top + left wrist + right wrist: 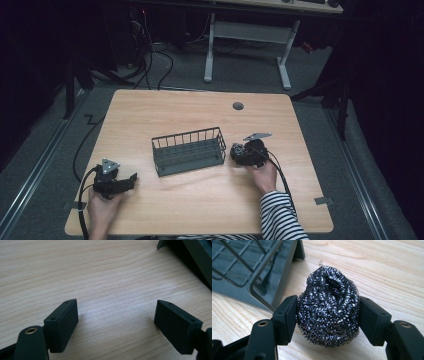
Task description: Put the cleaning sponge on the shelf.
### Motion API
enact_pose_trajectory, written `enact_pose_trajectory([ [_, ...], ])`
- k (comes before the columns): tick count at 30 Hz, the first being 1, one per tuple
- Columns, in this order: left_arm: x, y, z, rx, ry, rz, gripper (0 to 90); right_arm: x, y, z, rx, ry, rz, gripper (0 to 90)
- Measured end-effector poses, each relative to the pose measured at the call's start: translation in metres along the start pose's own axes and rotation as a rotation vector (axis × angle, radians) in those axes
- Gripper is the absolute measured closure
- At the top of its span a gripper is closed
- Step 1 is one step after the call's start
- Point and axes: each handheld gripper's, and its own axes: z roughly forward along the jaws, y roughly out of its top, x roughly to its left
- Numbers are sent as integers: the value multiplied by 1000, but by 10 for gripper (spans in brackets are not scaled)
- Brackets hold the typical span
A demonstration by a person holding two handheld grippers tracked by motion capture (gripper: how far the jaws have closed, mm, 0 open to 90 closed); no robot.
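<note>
The scourer [328, 306], a ball of steel wool, is sitting on the table [387, 267] just off the end of the basket [249, 277], near it but apart. Its long axis is running away from the right gripper camera, with the puckered, dimpled end pointing up and away and a stray wire loop showing at the far tip. It is lying squarely between the jaws of the right gripper [328, 317]: both pads are pressing on its flanks, and the jaws are standing moderately apart around its bulk. In the high view the right gripper [245, 154] is sitting beside the right end of the basket [187, 150]. The left gripper [116, 320] is resting low over bare table, jaws standing wide and holding nothing.
</note>
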Motion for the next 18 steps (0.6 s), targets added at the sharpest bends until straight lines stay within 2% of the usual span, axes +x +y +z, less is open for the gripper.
enact_pose_trajectory([
  [10,0,0,0,1,-4,-2,191,-4,2,-18,-39,17,7,376],
  [18,0,0,0,2,-4,-2,187,-7,5,-46,-126,48,33,382],
])
